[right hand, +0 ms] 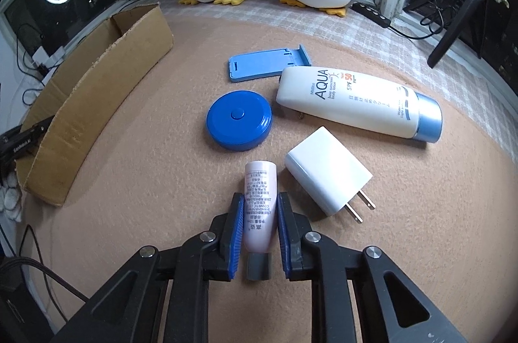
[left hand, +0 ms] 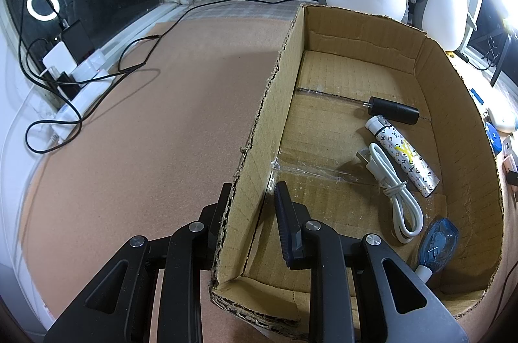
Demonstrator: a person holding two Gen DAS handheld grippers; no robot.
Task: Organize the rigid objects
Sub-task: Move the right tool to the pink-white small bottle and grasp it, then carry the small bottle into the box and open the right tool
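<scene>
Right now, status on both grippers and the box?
Left gripper straddles the cardboard box wall, not clamped. Right gripper closing around small pink tube on the mat. White charger close beside; nothing blocking.

White sunscreen tube [right hand: 353, 103] reads "AQUA", "SPF 50"

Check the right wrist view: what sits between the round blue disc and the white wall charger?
Nothing. Bare tan mat separates the round blue disc from the white wall charger; the small pink tube lies nearer the camera, below that gap.
</scene>
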